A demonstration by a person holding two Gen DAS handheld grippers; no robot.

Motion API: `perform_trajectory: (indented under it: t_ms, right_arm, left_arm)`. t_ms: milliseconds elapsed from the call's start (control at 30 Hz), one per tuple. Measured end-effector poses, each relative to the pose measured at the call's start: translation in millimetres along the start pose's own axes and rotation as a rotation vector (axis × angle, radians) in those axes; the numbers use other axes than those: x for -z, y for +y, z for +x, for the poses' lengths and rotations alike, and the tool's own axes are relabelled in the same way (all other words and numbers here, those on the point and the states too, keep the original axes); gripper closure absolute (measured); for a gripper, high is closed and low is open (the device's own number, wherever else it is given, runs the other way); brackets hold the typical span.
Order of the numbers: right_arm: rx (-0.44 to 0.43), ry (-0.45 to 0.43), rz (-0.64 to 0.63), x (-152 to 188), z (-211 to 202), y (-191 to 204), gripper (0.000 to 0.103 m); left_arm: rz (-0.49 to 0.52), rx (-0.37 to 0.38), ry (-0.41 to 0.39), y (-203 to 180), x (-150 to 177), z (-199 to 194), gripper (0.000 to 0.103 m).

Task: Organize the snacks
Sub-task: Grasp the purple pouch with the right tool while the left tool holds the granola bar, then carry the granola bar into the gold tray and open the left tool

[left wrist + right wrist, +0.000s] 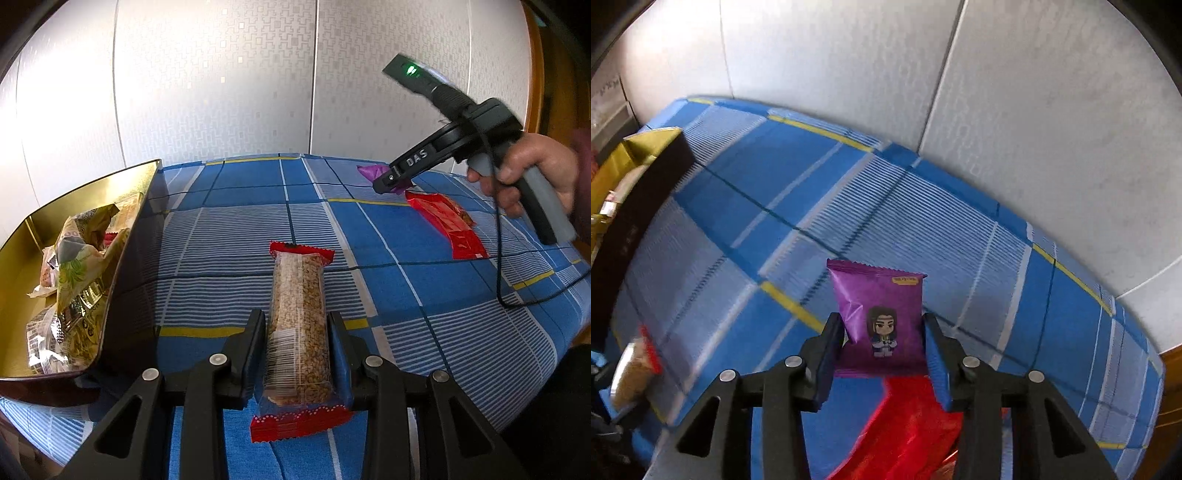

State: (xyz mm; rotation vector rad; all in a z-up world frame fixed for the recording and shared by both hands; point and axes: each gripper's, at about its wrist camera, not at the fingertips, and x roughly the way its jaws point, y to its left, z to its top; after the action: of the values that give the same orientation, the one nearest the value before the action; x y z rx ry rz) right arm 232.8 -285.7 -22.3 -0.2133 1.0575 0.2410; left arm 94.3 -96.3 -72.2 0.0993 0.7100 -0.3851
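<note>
Blue plaid cloth (229,236): your left gripper (297,341) is clamping the grain bar (299,325); your right gripper (884,345) is pinching the purple packet (882,317).

- Tablecloth (229,236): woven cloth, matt, finely ribbed, centre of the left view.
- Tin tray (92,184), left edge: glossy gold metal inside, dark shiny outside.
- Grain bar (299,332): clear glossy plastic wrapper.
- Purple packet (881,317), centre of the right view: shiny creased foil.
- Red packet (447,221): glossy foil.
- Wall (221,74): smooth panels, faint sheen.
</note>
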Motion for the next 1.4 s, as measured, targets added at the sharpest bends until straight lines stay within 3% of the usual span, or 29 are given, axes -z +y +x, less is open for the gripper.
perform_trajectory:
  t_ms: [333,633,800,967,1233,1400]
  right_arm:
    - [-0.104,-0.074,0.075,64.5,-42.0,53.8,0.06]
    - [0.043,-0.151,0.057,118.6,-53.3,87.1,0.06]
    - [0.069,-0.23,0.108,130.7,-50.3,88.2,0.06]
    - [0.023,-0.292,0.199,142.2,-49.4,79.9,0.06]
    - [0.028,-0.313,0.196,143.8,-49.3,81.4,0.06]
    - [0.027,-0.315,0.198,145.0,-49.3,81.2,0.06]
  left_arm:
    - [0.009,-0.005,-0.008,-0.5,2.4,-2.5,0.068]
    - [0.025,-0.012,-0.016,-1.0,4.5,-4.8,0.069]
    - [0.03,-0.012,-0.019,-0.9,6.0,-6.6,0.07]
    - [0.038,-0.018,-0.02,-1.9,6.6,-7.1,0.07]
    - [0.036,-0.025,-0.015,-1.2,7.1,-8.7,0.07]
    - [0.008,-0.017,0.035,1.0,1.6,-10.0,0.072]
